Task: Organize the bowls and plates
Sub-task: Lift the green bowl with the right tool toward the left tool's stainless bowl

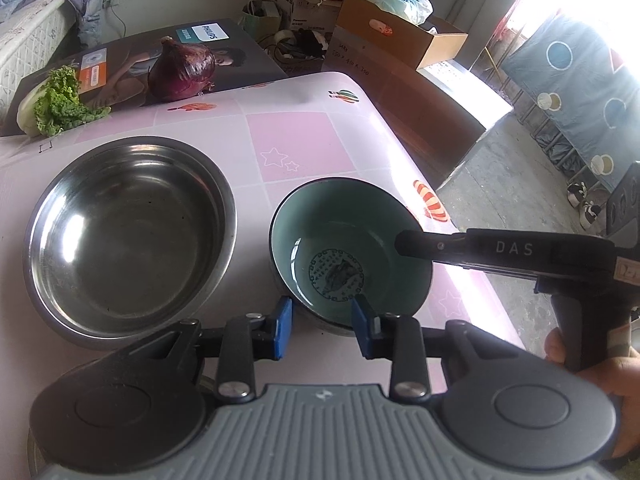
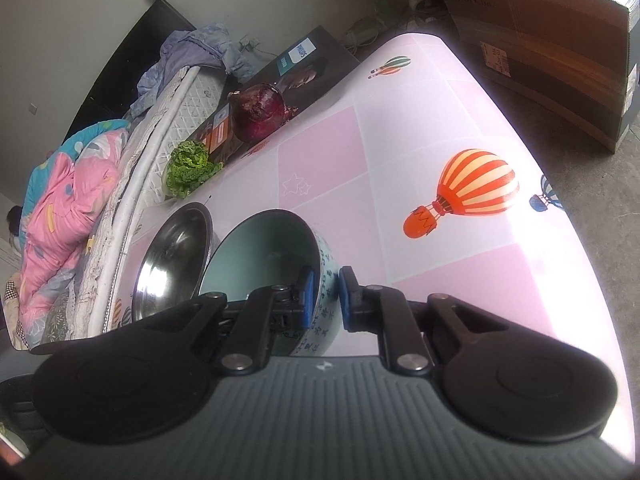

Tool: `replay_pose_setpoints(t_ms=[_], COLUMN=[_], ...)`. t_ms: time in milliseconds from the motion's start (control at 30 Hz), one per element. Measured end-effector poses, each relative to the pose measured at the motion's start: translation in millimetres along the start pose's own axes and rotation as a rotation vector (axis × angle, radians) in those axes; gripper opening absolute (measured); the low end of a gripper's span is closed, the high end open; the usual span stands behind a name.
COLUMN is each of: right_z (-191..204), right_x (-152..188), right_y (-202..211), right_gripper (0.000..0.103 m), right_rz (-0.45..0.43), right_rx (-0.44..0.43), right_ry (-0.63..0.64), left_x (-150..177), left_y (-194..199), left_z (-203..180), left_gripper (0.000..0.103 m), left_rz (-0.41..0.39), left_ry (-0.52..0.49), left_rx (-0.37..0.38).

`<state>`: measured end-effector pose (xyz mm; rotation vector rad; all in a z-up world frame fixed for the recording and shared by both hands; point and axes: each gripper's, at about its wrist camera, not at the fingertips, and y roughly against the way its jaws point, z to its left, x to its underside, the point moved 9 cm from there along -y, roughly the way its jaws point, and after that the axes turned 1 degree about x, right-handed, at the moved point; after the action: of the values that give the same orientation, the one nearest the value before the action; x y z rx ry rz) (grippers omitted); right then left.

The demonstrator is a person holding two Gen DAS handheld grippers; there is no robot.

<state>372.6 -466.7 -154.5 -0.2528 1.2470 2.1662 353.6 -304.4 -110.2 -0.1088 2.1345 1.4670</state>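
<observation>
Blue-padded left gripper [image 1: 322,326], parted, straddling near rim of round glazed teal bowl [image 1: 344,236]. Right gripper [image 2: 325,296] pinching that bowl's patterned far wall. Shiny, dented steel bowl [image 1: 128,236] just left of teal bowl, on glossy pink tablecloth [image 1: 288,144].

two bowls [image 1: 128,236] [image 1: 350,252], one onion [image 1: 182,74], one lettuce [image 1: 60,102]

Teal bowl [image 1: 352,256], silvery steel bowl [image 1: 128,236], pink checked tablecloth [image 1: 296,152].
</observation>
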Motion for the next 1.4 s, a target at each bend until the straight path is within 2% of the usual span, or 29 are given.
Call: replay_pose_setpoints(t_ms=[233, 433, 500, 567, 900, 1400], right_z=[-19, -26, -24, -24, -19, -27], right_x=[24, 30, 27, 24, 32, 31], right_y=[27, 35, 32, 28, 37, 21], right_gripper=[0.013, 0.016, 0.016, 0.016, 0.016, 0.019], right_rz=[0.007, -0.009, -0.011, -0.009, 0.017, 0.016], right_rx=[0.018, -0.005, 0.011, 0.024, 0.023, 0.031], right_ry=[-0.019, -0.050, -0.043, -0.043, -0.025, -0.094], left_x=[9, 1, -1, -1, 14, 9], left_y=[2, -14, -20, -24, -9, -38], left_z=[-19, -16, -14, -11, -17, -17], left_gripper=[0.032, 0.032, 0.032, 0.027, 0.030, 0.033], left_rz=[0.026, 0.050, 0.055, 0.064, 0.095, 0.151], left_ry=[-0.048, -0.051, -0.054, -0.041, -0.050, -0.044], left_rx=[0.057, -0.009, -0.030, -0.046, -0.002, -0.057])
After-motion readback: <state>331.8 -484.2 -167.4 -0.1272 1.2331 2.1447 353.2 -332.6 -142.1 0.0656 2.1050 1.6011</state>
